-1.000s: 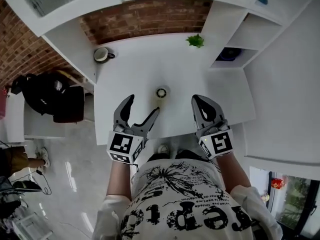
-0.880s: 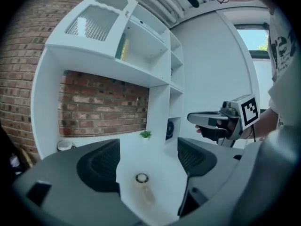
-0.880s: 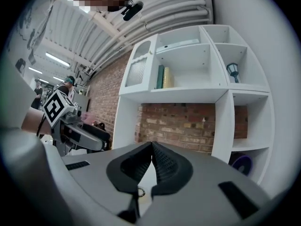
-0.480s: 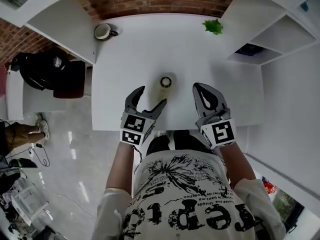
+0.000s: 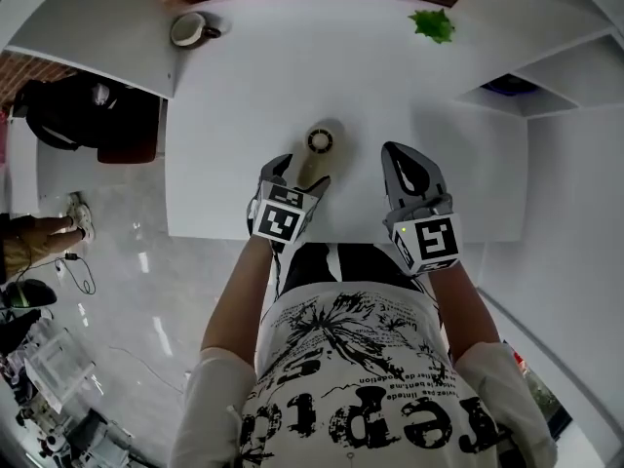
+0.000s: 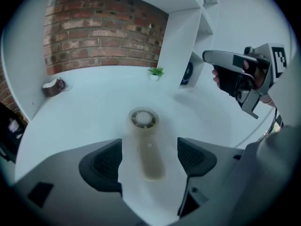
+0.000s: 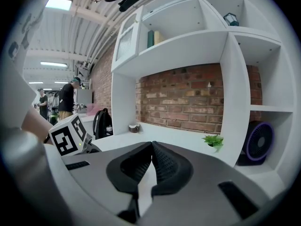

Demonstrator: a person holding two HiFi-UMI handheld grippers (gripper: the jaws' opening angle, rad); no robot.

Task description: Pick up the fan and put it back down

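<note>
Mug [image 5: 187, 29]: stands at the far left corner of the white table [image 5: 244, 96], close to the brick wall.

Left gripper [image 5: 300, 172]: low over the near part of the table, jaws spread wide. In the left gripper view one dark pad sits on each side of the fan's handle, and bare table shows in both gaps, so neither pad touches it.

Fan [image 5: 317, 152]: a small cream handheld fan lying flat on the table, near the middle and towards the front edge. Its round head points away from the person. Its handle points back towards them and lies between the left gripper's jaws.

Right gripper [image 5: 408, 164]: held in the air just to the right of the fan and apart from it. Its jaws are closed tip to tip with nothing between them.

Plant [image 5: 432, 24]: small and green, at the far right of the table, beside the upright of the shelf [image 7: 235, 102].

Round object [image 7: 258, 142]: dark with a purple rim, in the shelf's low right compartment. It may be a second fan, but it is too small to confirm.
</note>
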